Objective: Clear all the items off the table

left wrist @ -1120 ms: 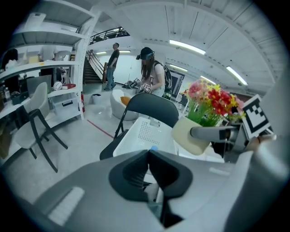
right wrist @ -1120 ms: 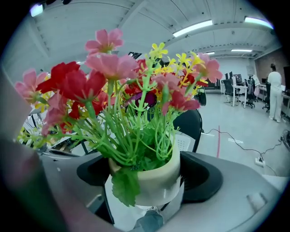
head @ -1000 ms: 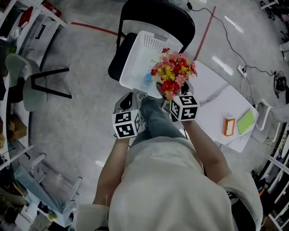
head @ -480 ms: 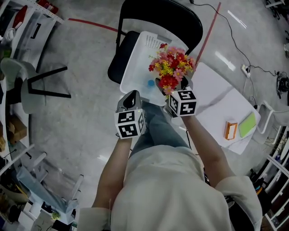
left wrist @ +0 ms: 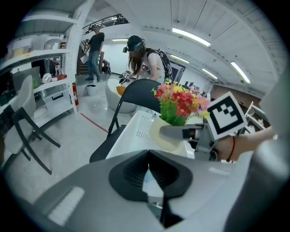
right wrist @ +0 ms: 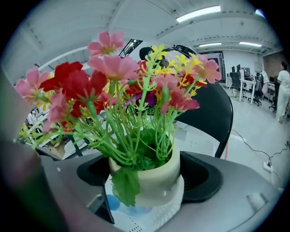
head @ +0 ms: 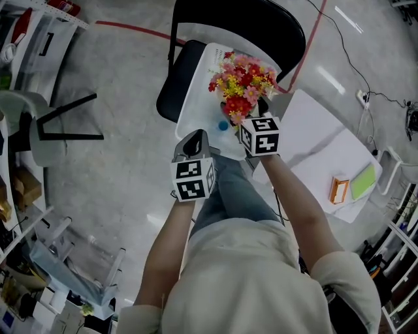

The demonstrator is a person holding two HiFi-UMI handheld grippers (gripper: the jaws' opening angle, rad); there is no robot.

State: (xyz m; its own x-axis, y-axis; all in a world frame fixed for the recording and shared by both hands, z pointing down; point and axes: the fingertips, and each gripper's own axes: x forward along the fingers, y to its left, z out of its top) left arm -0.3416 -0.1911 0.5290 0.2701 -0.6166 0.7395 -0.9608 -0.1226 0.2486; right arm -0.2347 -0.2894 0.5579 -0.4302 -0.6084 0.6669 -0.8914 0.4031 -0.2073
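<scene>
Cream pot of red, pink and yellow flowers (right wrist: 152,174) hangs above the white plastic basket (head: 194,98), clamped in the right gripper (right wrist: 147,181); left gripper (left wrist: 147,174) closed, empty, beside the basket; an early release could topple it.

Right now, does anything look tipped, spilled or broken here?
Nothing stands out. The flower pot sits upright between the jaws of the right gripper, above the white basket on the black chair, with nothing visibly spilled. The orange box and a flat green item lie on the table.
</scene>
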